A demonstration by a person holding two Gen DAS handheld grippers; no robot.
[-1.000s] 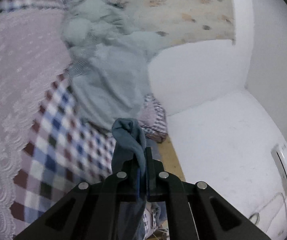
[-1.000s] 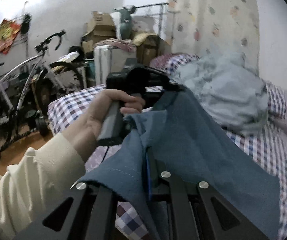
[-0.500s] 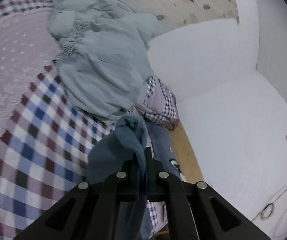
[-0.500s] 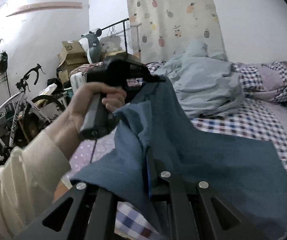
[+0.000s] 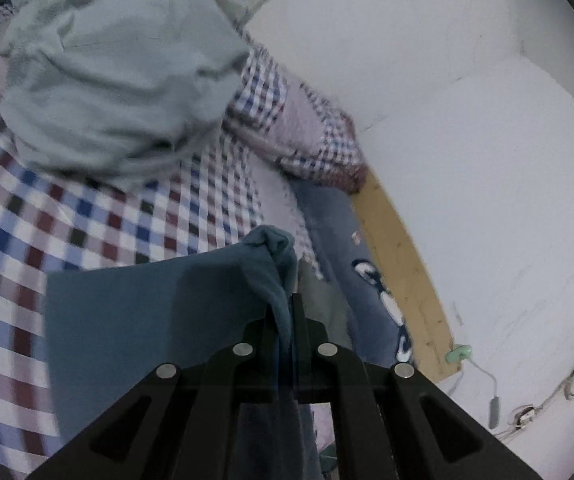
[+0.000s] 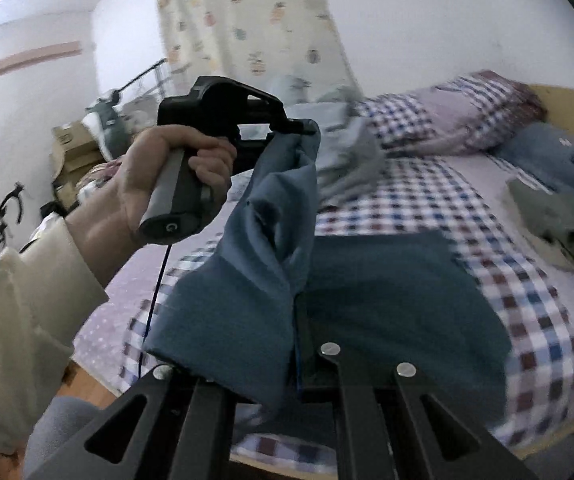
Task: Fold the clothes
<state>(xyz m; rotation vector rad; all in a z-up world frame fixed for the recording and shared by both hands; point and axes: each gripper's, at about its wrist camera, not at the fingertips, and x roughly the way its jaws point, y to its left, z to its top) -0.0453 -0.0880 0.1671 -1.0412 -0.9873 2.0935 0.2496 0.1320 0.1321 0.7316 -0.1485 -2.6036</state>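
Note:
A dark blue garment [image 5: 135,312] [image 6: 387,304] hangs between both grippers, and its lower part lies flat on the checked bedsheet [image 5: 27,220] [image 6: 527,304]. My left gripper [image 5: 285,304] is shut on a bunched corner of it; in the right wrist view that same left gripper [image 6: 307,126] is held up by a hand [image 6: 159,184] in a cream sleeve. My right gripper [image 6: 299,312] is shut on another edge of the garment, whose fold drapes over its left finger.
A pale grey-green heap of clothes [image 5: 119,72] lies further up the bed, beside a checked pillow [image 5: 307,132] [image 6: 447,116]. A blue printed pillow [image 6: 559,156] and a grey-green garment [image 6: 555,216] sit at the right. A wooden bed frame [image 5: 403,272] meets the white wall.
Both grippers have carried the blue garment toward the head of the bed and lowered it, so its lower part now lies spread on the sheet. Both stay shut on it.

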